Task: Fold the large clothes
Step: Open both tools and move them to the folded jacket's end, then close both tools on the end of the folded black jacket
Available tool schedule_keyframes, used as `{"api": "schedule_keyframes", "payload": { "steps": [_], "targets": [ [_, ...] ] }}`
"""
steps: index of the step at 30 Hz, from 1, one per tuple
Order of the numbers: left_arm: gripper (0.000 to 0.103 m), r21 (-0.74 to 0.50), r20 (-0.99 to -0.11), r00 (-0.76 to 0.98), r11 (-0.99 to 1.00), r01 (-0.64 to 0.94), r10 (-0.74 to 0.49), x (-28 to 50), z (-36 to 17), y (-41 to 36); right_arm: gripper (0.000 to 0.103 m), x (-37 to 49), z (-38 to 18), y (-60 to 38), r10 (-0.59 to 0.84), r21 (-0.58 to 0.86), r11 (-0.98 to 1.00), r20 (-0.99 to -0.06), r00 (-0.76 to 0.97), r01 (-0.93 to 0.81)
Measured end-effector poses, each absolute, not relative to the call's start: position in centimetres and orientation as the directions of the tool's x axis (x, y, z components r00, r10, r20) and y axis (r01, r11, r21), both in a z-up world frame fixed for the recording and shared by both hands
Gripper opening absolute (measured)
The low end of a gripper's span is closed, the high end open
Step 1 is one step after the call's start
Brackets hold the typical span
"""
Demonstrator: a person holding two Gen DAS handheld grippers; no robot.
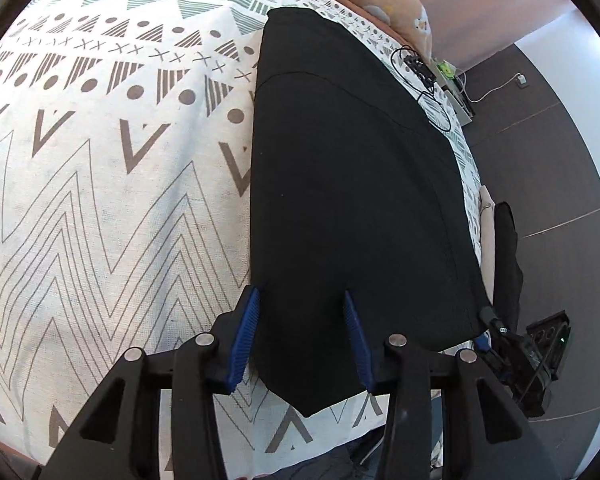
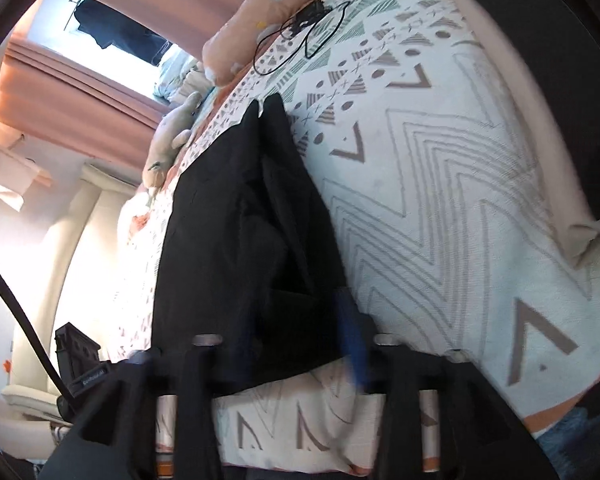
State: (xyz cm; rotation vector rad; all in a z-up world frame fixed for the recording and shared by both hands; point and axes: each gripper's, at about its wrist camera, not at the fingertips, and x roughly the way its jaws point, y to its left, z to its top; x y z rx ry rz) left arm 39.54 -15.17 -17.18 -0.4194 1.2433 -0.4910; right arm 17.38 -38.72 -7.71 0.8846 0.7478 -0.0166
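Observation:
A large black garment (image 1: pixel 352 184) lies lengthwise on a patterned white bedspread (image 1: pixel 100 184). My left gripper (image 1: pixel 300 300) is open, its blue pads (image 1: pixel 246 332) straddling the garment's near corner just above the cloth. In the right wrist view the same black garment (image 2: pixel 252 240) lies folded in a long strip with bunched layers. My right gripper (image 2: pixel 296 320) is open over its near end; one blue pad (image 2: pixel 350 344) is blurred, the other is dark and hard to see.
A peach pillow (image 1: pixel 400 8) and a black cable (image 1: pixel 432 92) lie at the bed's far end. The dark floor (image 1: pixel 548 168) is beside the bed. A plush toy (image 2: pixel 172 136), pink curtains (image 2: pixel 80 92) and a window are at the left.

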Motion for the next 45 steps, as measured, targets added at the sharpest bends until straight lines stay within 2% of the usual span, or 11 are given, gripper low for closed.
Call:
{"api": "schedule_keyframes", "payload": {
  "steps": [2,7,11,13,14,16,17,18,21,30,45],
  "targets": [
    [0.044,-0.547,-0.791,0.244,0.827,0.131,-0.562,39.5,-17.2,-15.2,0.078,17.0,-7.5,-38.9,0.276,0.698,0.647,-0.589,0.759,0.307],
    [0.045,-0.534,-0.802,0.234,0.835,0.134,-0.550,39.5,-17.6,-15.4,0.078,17.7,-8.7,-38.9,0.317,0.720,0.616,-0.598,0.736,0.321],
    [0.060,-0.528,-0.813,0.216,0.841,0.121,-0.541,40.0,-18.6,-15.8,0.078,18.5,-10.1,-38.9,0.312,0.727,0.585,-0.612,0.727,0.360],
    [0.060,-0.540,-0.805,0.214,0.833,0.121,-0.553,40.1,-19.0,-15.9,0.078,18.7,-10.1,-39.0,0.310,0.736,0.576,-0.601,0.737,0.357],
    [0.060,-0.546,-0.800,0.216,0.828,0.127,-0.560,40.0,-19.2,-16.1,0.076,18.9,-10.0,-39.0,0.312,0.739,0.573,-0.597,0.739,0.354],
    [0.060,-0.549,-0.794,0.221,0.824,0.140,-0.567,39.9,-19.3,-16.4,0.050,19.2,-10.1,-38.7,0.330,0.749,0.570,-0.584,0.742,0.337],
    [0.048,-0.551,-0.790,0.223,0.820,0.152,-0.572,39.8,-19.2,-16.6,0.042,19.5,-10.3,-38.6,0.347,0.757,0.563,-0.581,0.736,0.332],
    [0.043,-0.544,-0.791,0.226,0.822,0.169,-0.569,39.7,-19.0,-16.9,0.034,19.7,-10.5,-38.5,0.352,0.759,0.560,-0.582,0.733,0.333],
    [0.032,-0.484,-0.812,0.243,0.845,0.227,-0.530,39.5,-17.8,-17.7,0.025,19.7,-10.4,-37.9,0.363,0.766,0.561,-0.569,0.738,0.314],
    [0.024,-0.442,-0.825,0.256,0.858,0.263,-0.504,40.0,-15.8,-15.6,0.020,19.4,-10.6,-35.3,0.446,0.815,0.533,-0.500,0.742,0.229],
    [0.023,-0.471,-0.811,0.283,0.859,0.202,-0.512,35.9,-15.1,-8.0,0.020,22.2,-11.2,-28.7,0.577,0.827,0.550,-0.476,0.664,0.115]
  ]
}}
